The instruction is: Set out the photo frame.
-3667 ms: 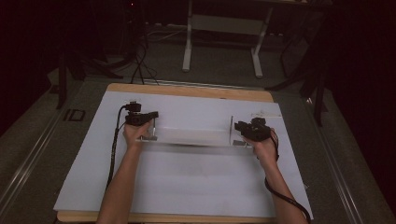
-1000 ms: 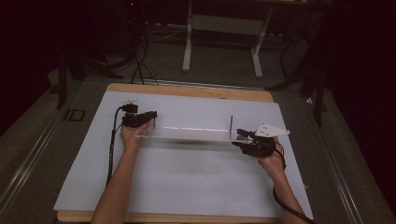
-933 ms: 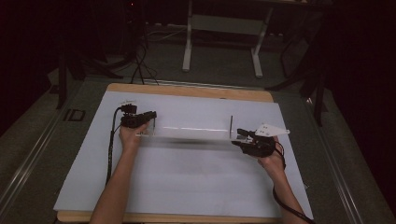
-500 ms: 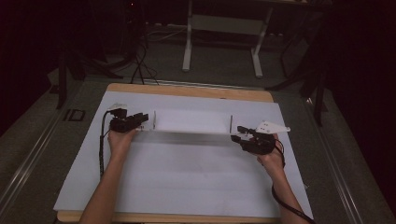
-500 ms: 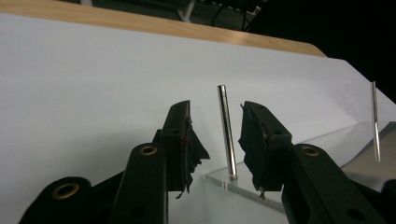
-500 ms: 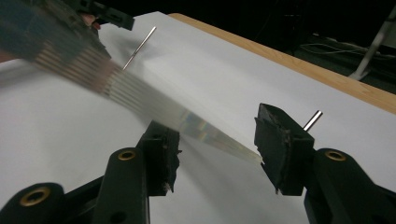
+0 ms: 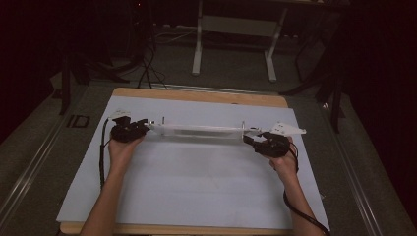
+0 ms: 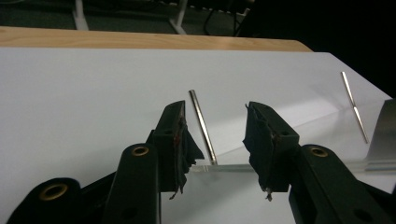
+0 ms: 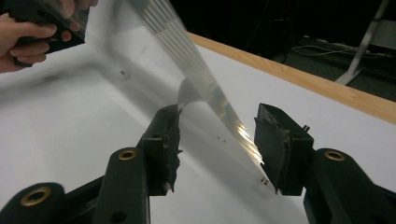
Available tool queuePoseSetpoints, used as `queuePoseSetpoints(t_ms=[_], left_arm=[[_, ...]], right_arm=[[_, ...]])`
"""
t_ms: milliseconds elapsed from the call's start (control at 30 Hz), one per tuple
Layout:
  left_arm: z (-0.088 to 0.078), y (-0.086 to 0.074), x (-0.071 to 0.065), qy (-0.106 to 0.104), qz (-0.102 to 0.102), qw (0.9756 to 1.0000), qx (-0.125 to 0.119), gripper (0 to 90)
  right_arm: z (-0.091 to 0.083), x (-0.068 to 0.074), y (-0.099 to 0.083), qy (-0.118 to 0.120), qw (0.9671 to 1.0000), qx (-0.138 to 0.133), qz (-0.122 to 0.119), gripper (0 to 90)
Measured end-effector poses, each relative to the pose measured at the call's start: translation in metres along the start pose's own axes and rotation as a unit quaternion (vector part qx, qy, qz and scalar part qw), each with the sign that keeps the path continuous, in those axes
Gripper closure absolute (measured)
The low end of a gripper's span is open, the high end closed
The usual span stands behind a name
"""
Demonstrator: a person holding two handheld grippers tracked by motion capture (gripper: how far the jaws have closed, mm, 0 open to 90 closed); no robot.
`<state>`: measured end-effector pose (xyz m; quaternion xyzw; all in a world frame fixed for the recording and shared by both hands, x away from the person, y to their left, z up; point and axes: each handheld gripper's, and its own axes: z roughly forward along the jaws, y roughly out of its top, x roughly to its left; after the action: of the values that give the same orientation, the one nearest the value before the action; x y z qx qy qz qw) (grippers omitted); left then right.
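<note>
Step in hand looked like the release: left gripper [image 7: 141,128] had just been opening its jaws. In the left gripper view they stood apart with the near edge of the clear panel [image 7: 201,130] in the gap and neither pad on it, so the left was letting go. Right gripper [image 7: 252,139] sat at the panel's other end with its jaws also set apart. In the right gripper view the panel's edge ran slantwise between them, close to one pad, but I couldn't tell whether the pads actually pressed on it. The panel lay across the middle of the white sheet [image 7: 196,191], spanning gripper to gripper, seen thin from the high view and probably tilted. Two metal pins were on it, one [image 8: 201,126] right ahead of the left jaws, the other [image 8: 355,107] toward the far end. My read on the next move: clear the left jaws straight back off the edge without snagging the near pin, then settle or release the right end gently so the panel doesn't slap down or slide. Around it there was only the bare sheet on the wood table [image 7: 196,96]. Desk legs [image 7: 197,49] and floor cables [image 7: 147,64] sat beyond the far edge, well apart. Nothing blocked the path. The clear edge is hard to see, and that's the main risk.
</note>
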<state>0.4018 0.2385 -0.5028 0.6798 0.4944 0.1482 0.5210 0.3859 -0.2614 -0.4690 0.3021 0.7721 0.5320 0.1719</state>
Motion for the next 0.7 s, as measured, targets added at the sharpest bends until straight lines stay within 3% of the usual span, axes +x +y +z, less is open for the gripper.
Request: queuePoseSetpoints(t_ms=[133,567,700], left_arm=[[-0.001,-0.002,-0.002,0.010,0.015,0.9998,0.003,57.5],[-0.005,-0.004,-0.004,0.004,0.026,0.9997,-0.004,57.0],[-0.012,-0.002,-0.007,0.004,0.041,0.9991,-0.010,56.6]], right_arm=[[0.001,-0.002,0.002,-0.003,1.0000,-0.002,0.003,50.9],[0.004,-0.005,0.003,-0.010,0.9998,-0.014,0.010,51.4],[0.004,-0.004,0.003,-0.013,0.9998,-0.016,0.009,51.4]])
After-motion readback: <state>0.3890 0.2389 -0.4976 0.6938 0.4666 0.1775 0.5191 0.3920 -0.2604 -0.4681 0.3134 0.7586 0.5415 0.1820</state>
